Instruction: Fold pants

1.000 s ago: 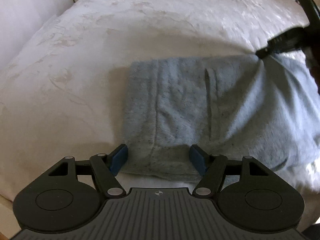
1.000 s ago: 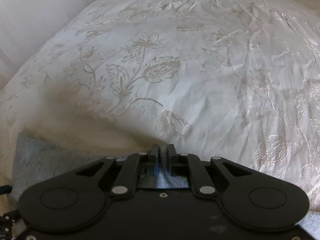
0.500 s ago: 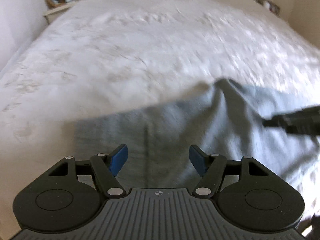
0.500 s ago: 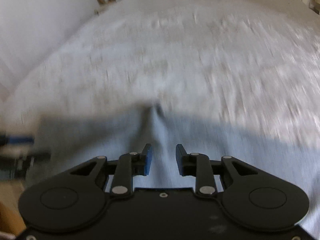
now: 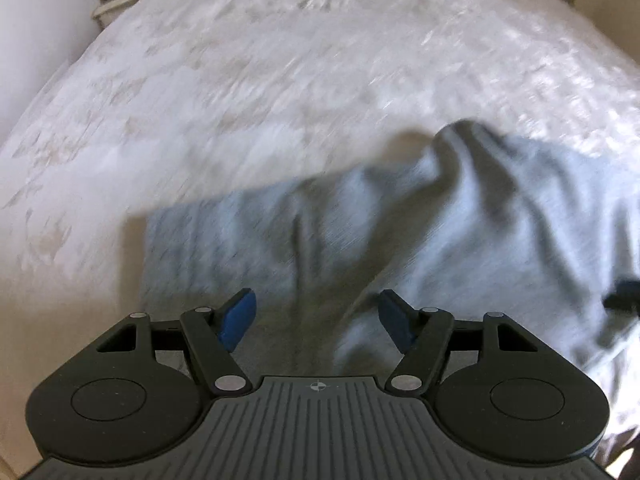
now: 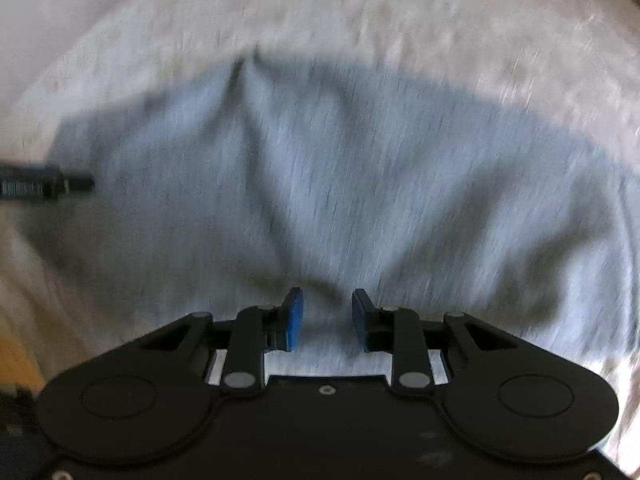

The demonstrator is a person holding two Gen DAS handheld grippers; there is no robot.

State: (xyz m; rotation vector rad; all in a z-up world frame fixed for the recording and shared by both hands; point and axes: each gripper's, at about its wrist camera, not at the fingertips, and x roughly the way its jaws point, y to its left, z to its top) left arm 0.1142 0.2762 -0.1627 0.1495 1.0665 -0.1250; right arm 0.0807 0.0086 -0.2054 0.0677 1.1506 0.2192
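Right gripper (image 6: 327,316) just released pants (image 6: 340,168), fingers parted, left gripper (image 5: 318,316) fingers apart, bedspread (image 5: 240,80).

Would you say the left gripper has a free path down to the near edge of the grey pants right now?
Probably yes. The left gripper is open with nothing between its pads, and the pants lie directly ahead on the bedspread. The right gripper sits off to the side.

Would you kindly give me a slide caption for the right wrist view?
Right gripper, jaws open and empty, above grey pants lying rumpled on a white bedspread.
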